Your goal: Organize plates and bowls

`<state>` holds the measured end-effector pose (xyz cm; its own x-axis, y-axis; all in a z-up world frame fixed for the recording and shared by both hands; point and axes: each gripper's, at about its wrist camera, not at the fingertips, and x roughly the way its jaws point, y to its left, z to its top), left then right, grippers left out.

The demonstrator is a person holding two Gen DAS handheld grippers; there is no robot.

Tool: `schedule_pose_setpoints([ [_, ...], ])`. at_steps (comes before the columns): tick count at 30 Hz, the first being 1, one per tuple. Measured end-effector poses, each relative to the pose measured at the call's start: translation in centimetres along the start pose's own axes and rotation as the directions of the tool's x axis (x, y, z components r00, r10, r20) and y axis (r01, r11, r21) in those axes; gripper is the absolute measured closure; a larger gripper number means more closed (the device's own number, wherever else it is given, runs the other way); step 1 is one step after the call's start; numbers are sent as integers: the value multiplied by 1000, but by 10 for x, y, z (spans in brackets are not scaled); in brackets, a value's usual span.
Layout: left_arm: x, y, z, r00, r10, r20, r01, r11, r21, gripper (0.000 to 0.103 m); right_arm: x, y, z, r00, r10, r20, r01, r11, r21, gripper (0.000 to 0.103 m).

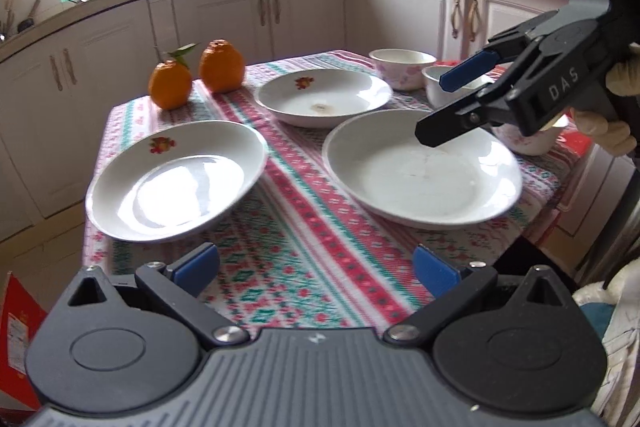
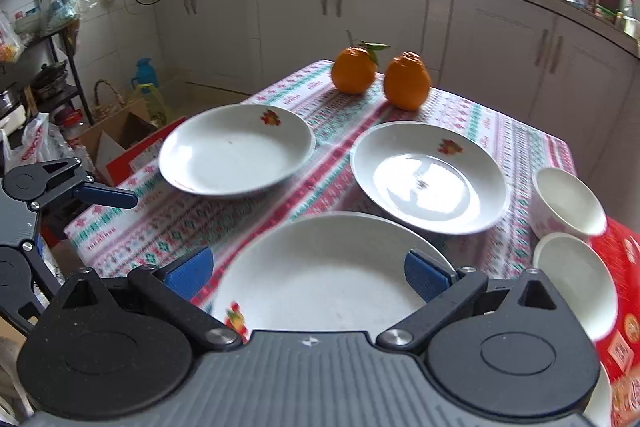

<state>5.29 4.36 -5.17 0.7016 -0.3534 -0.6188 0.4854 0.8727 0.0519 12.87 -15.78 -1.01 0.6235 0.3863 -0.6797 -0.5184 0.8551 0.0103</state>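
Both the left gripper [image 1: 316,267] and right gripper [image 2: 308,273] gape wide, empty, above seemingly flat, round plates [image 1: 420,167].

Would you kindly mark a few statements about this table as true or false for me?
1. Three plates lie apart on the tablecloth, unstacked. True.
2. The left claw grips a plate. False: it is open and empty.
3. Two oranges stand at the far end. True.
4. The right claw is shut. False: it is open, over the nearest plate.
5. The bowls are stacked. False: side by side.
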Motion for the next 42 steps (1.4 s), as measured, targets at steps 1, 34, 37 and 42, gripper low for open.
schedule_pose_setpoints([
  [1,2,-4,0,1000,-15,-1,15,1000,0,1,-3,-4,-4,1000,-7,1,7,1000,14,0],
  [34,64,-33,8,975,-217,-54,220,972,76,1,35,-79,-12,980,71,-188,-32,979,199,0],
  [37,64,-32,9,971,-232,-54,235,970,69,1,41,-80,-11,976,83,-204,-43,980,193,0],
  [42,65,-32,12,963,-263,-55,266,963,54,1,50,-85,-9,968,110,-226,-65,978,197,0],
])
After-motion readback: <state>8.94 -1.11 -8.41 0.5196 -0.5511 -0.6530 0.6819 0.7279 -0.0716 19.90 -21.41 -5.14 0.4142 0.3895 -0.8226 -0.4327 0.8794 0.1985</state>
